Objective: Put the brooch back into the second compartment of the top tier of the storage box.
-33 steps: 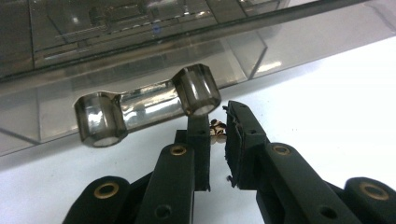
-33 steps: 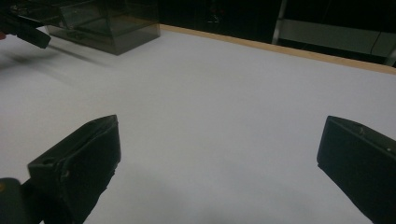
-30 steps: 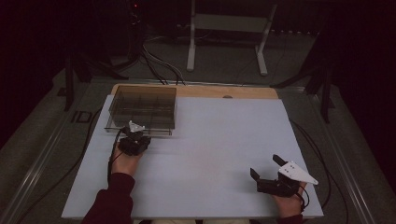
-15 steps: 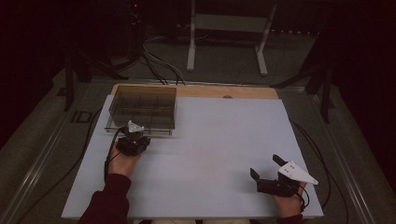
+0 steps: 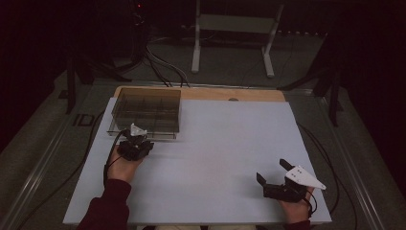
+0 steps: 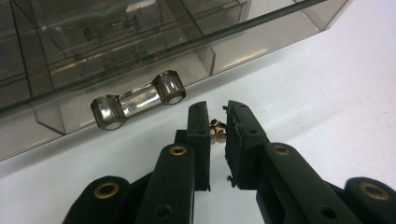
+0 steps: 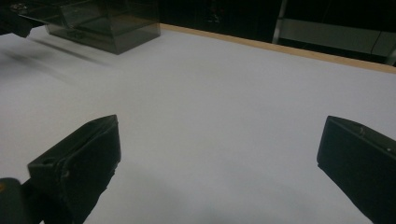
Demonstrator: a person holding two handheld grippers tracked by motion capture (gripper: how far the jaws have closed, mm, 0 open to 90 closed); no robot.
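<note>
— Looking at the left claw (image 6: 218,122), what is it holding?
— Something tiny, shiny and pale (image 6: 216,131), pinched between its nearly shut jaws. It's too small to tell what. It sits just in front of the smoky box (image 5: 148,111), near the clear handle (image 6: 138,99).
— And the right claw (image 5: 273,171)?
— Wide open, holding nothing, near the table's (image 5: 225,143) right corner. The box's far half is dark and hard to see.

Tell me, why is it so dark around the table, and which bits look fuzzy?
High view: light falls on the white table and the room behind stays black. Left gripper view: the clear box shines with pale streaks. Right gripper view: its own jaws look soft and blurred, and a dim shadow lies beside the box.
</note>
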